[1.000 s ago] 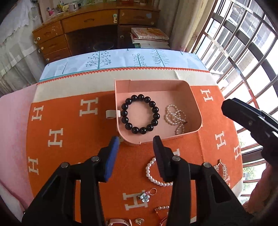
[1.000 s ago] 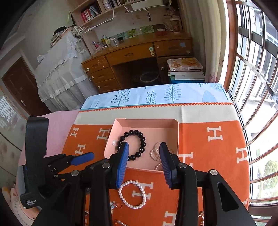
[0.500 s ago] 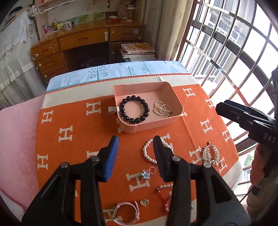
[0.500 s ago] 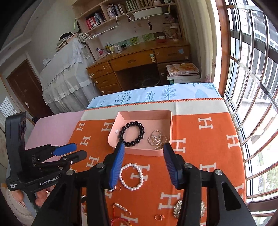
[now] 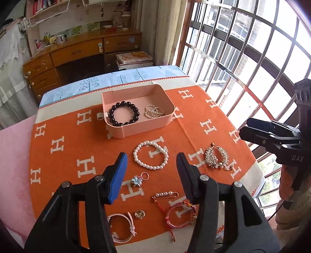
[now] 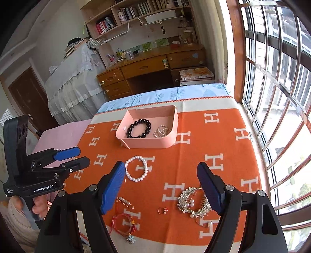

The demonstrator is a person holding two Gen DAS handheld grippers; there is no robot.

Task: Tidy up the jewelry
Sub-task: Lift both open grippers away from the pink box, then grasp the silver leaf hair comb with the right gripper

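Left gripper (image 5: 150, 171), right gripper (image 6: 161, 184): fingers spread wide, nothing held. White pearl bracelet (image 5: 150, 155) near pink tray (image 5: 140, 126); black bead bracelet (image 5: 123, 113) inside.

A bright study-bedroom with a barred window wall

A wooden desk (image 6: 151, 66) with drawers stands at the upper centre of the frame, a stack of books (image 6: 196, 75) just beside its lower right and a wall shelf of books (image 6: 140, 11) above it. The barred window (image 6: 276, 81) fills the right side and lets in strong daylight, with a pale curtain (image 5: 155, 29) hanging near it at the top centre of the left wrist view. At the left, white lace cloth (image 6: 73, 81) drapes a piece of furniture, and a dark brown door (image 6: 29, 101) sits at the left edge against pale walls.
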